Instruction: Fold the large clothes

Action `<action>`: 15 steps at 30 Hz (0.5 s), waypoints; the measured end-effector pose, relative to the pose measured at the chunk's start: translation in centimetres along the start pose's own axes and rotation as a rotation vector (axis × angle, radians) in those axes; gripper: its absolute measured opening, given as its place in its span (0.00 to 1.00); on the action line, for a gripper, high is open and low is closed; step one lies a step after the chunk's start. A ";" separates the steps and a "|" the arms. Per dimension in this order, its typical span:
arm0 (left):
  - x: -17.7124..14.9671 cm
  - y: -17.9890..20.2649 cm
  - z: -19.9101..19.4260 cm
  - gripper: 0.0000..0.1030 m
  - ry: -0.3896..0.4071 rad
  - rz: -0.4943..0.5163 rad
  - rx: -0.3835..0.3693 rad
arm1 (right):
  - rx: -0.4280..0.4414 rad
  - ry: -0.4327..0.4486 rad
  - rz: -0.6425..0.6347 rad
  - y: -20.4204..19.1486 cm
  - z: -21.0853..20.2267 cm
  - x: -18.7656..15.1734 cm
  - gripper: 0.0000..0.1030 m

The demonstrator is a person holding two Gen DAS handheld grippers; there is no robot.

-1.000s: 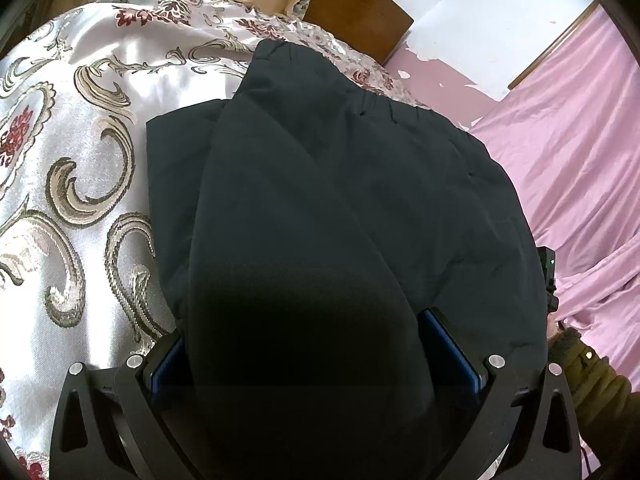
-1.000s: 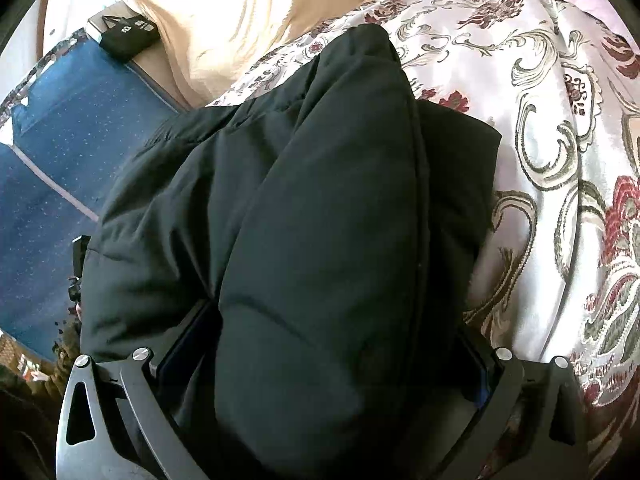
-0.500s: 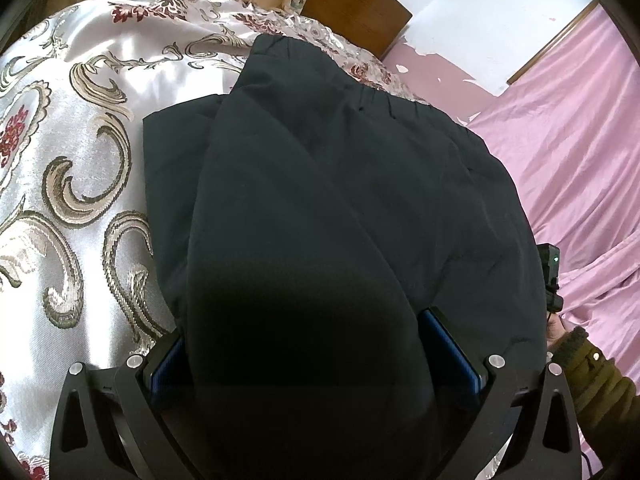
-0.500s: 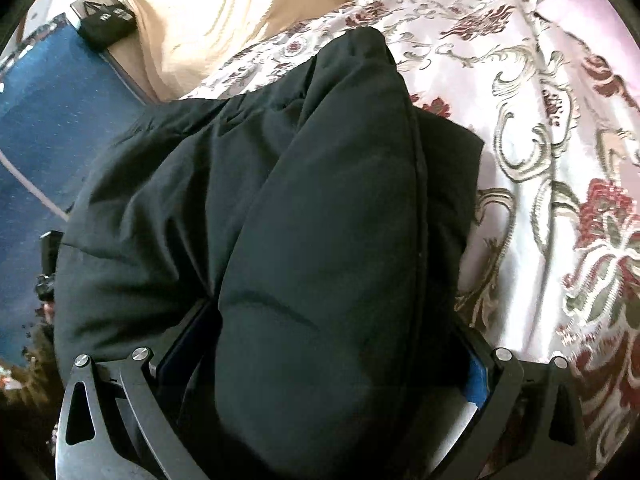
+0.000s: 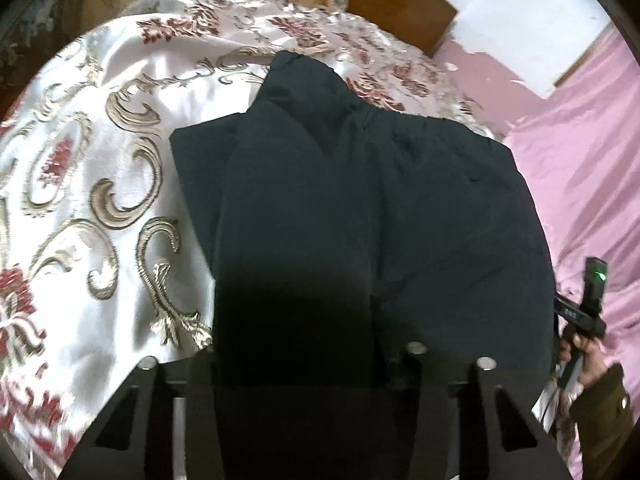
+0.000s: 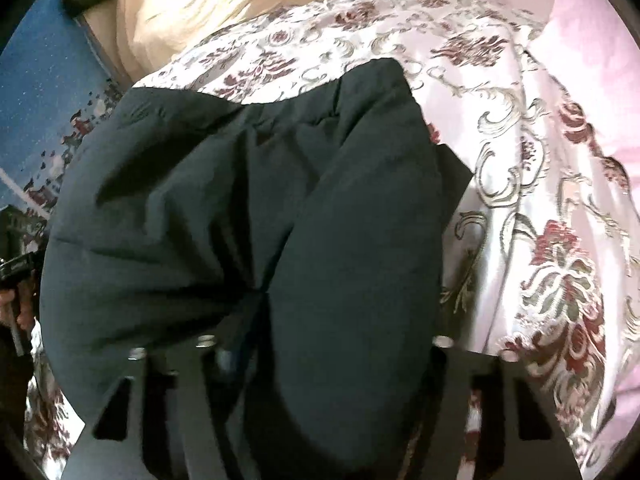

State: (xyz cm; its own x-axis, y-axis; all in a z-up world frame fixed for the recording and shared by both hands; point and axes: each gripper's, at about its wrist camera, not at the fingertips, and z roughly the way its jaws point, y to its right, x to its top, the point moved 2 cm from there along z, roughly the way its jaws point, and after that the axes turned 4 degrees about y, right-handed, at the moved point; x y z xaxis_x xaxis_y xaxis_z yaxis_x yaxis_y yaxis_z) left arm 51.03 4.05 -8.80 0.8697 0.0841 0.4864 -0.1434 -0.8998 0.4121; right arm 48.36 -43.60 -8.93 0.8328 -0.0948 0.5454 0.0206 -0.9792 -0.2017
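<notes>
black trousers [image 5: 360, 208] lie folded on the floral satin bedspread [image 5: 100, 184], their elastic waistband at the far end and the thick folded end nearest you. your left gripper [image 5: 296, 360] has a fold of that near end between its fingers, and its jaws are closing on the cloth. your right gripper [image 6: 328, 352] likewise has a fat roll of the same trousers [image 6: 260, 220] between its fingers, jaws closing on it too. a cream blanket [image 6: 192, 4] lies at the far left of the bedspread [image 6: 540, 184], a pink sheet [image 5: 592, 152] to the right, and a wooden headboard [image 5: 400, 12] at the far end
</notes>
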 end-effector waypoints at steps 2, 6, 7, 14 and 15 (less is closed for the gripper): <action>0.3 1.5 -1.0 0.27 0.008 0.028 0.053 | -0.010 0.025 0.016 0.0 -0.9 0.0 0.32; 0.9 4.6 -3.5 0.22 0.028 0.106 0.135 | -0.001 0.096 0.047 -0.4 -3.4 0.1 0.19; 1.2 5.2 -4.1 0.21 0.035 0.113 0.140 | 0.005 0.107 0.055 -0.5 -3.8 0.1 0.19; 0.9 7.0 -9.2 0.19 0.091 0.114 0.153 | 0.042 0.157 0.030 -2.6 -7.9 -0.5 0.16; 0.6 7.1 -10.2 0.19 0.096 0.117 0.156 | 0.048 0.163 0.027 -2.8 -8.4 -0.7 0.16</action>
State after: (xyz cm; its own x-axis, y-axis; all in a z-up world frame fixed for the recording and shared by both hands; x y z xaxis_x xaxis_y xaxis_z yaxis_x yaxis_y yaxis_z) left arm 45.74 2.08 2.22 0.8011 0.0087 0.5985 -0.1595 -0.9607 0.2274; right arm 43.07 -42.26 -1.86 0.7327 -0.1525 0.6633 0.0290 -0.9667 -0.2543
